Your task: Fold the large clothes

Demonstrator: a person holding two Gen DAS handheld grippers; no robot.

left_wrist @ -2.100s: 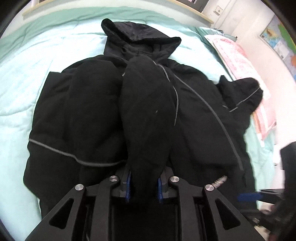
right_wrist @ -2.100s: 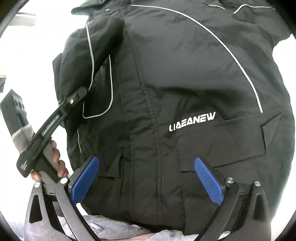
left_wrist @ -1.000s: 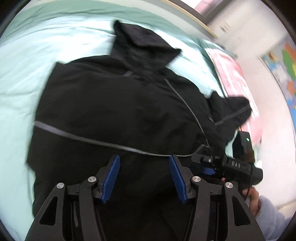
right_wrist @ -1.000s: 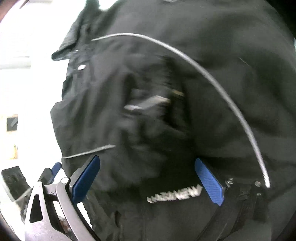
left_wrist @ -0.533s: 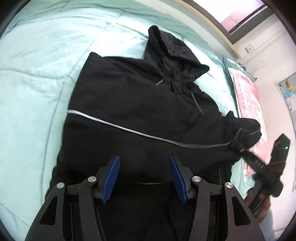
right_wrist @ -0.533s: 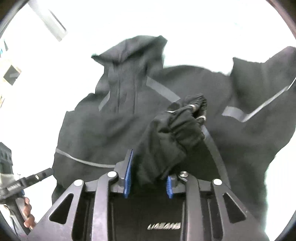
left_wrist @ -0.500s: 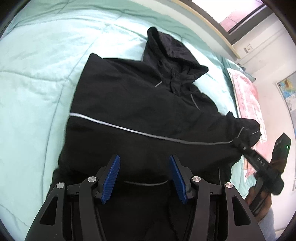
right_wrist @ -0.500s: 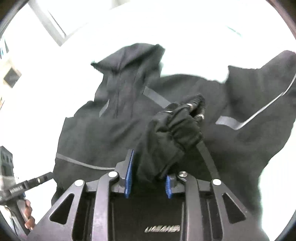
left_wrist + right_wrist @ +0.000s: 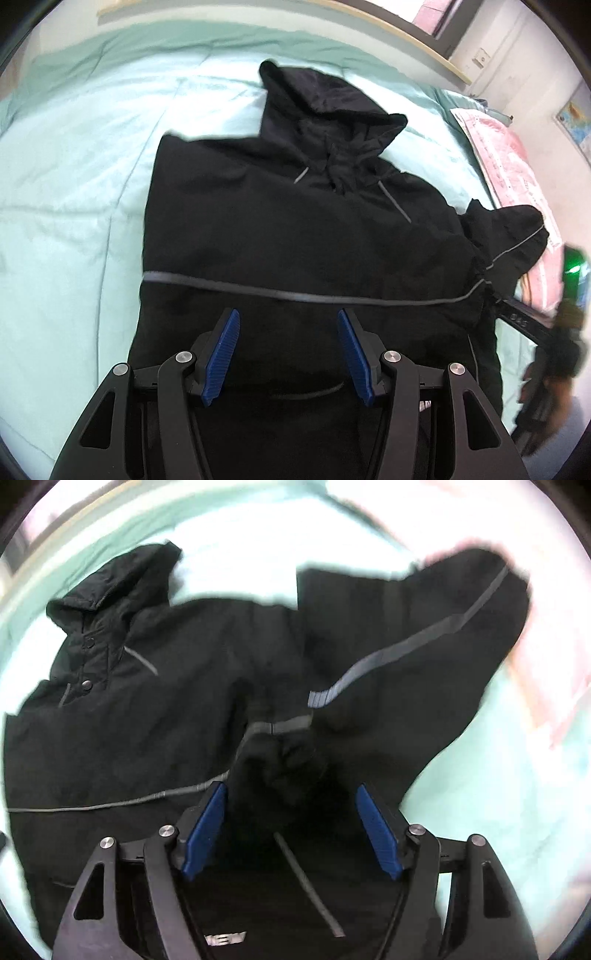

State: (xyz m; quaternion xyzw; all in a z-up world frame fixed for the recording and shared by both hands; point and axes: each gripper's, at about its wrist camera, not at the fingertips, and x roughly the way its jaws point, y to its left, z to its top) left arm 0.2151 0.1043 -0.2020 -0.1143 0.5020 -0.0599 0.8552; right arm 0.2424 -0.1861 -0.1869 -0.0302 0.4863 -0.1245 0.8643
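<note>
Lying ahead of both tongs, the black jacket (image 9: 280, 229) covers the bed (image 9: 74, 192). Left tongs (image 9: 288, 354) and right tongs (image 9: 291, 830) stand apart, empty, with a sleeve (image 9: 424, 657) beyond the right pair.

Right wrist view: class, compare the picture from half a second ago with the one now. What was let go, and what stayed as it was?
The right gripper was shut on the sleeve's cuff; its jaws are now open and the sleeve lies released across the black jacket. The left gripper remains open above the jacket's hem. The jacket stays on the green bedspread, hood away from the cameras.
</note>
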